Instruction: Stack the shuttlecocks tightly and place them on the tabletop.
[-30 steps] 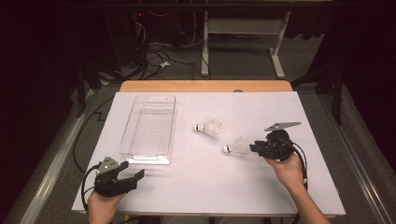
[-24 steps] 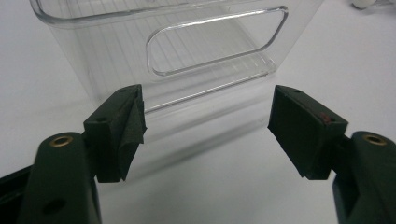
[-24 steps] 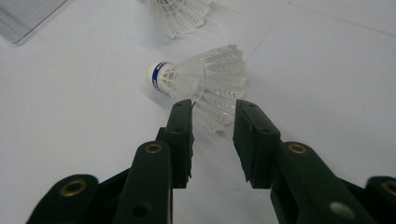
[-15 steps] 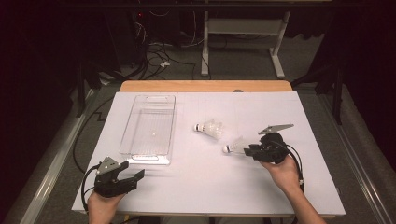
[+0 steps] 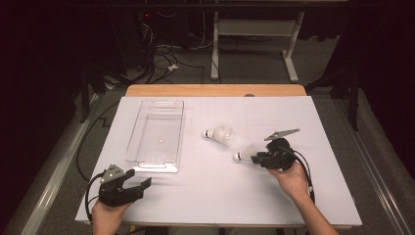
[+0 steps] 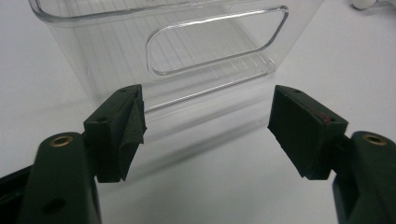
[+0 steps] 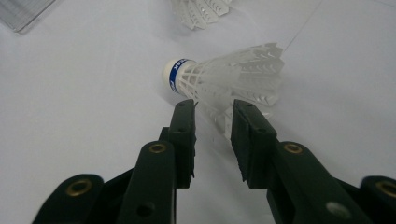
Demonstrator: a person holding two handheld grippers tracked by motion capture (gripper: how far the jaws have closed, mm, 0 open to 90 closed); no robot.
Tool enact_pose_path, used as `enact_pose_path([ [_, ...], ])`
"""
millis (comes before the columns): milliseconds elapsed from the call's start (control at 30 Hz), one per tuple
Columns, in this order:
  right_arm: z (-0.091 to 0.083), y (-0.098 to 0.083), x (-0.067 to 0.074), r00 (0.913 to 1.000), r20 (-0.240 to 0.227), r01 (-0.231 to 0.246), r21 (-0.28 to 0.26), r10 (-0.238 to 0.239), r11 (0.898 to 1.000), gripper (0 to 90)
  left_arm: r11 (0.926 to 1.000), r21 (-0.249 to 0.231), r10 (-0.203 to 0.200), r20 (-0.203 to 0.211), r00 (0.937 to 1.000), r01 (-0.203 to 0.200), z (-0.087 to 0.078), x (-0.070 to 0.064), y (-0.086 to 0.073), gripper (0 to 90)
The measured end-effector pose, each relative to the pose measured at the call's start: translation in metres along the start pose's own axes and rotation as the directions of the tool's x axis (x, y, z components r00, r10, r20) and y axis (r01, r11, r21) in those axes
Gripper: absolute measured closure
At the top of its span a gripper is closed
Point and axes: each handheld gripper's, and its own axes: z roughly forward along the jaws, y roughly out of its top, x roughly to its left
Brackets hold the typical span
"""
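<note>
The right gripper [image 5: 258, 157] lies low over the white counter [image 5: 220, 196], held from behind by the right hand [image 5: 289, 177], whose forearm comes in from the lower right edge and slants up and to the left. Its 2 black fingers [image 7: 184, 126] point left toward the white plastic shuttlecock with a blue band round its cork [image 7: 224, 79]. In the right gripper view the fingers have just been closing and stand narrowly apart at the near side of its skirt; whether the pads press on the skirt I cannot tell. The shuttlecock lies on its side on the counter, cork pointing left.

A second white shuttlecock [image 5: 219, 134] lies near it, farther from the person, apart from the gripper.

The left gripper [image 5: 139, 184] rests near the front left corner of the counter, the left hand [image 5: 107, 215] behind it, its fingers [image 6: 119, 133] released, spread wide and holding nothing, aimed at the near end of the clear plastic rectangular tray [image 5: 156, 132].
</note>
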Motion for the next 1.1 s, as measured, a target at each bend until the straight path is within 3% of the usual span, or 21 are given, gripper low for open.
enact_pose_path([
  [533, 0.004, 0.001, 0.006, 0.9985, -0.037, 0.041, 0.019, -0.040, 0.999, 89.6, 1.0000, -0.004, 0.005, 0.001, 1.0000, -0.005, -0.001, -0.001, 0.000, 28.2],
  [1100, -0.006, 0.005, 0.005, 0.9979, -0.047, 0.043, -0.016, -0.044, 0.999, 90.0, 1.0000, -0.005, 0.006, -0.002, 1.0000, -0.006, -0.001, -0.001, 0.000, 28.2],
])
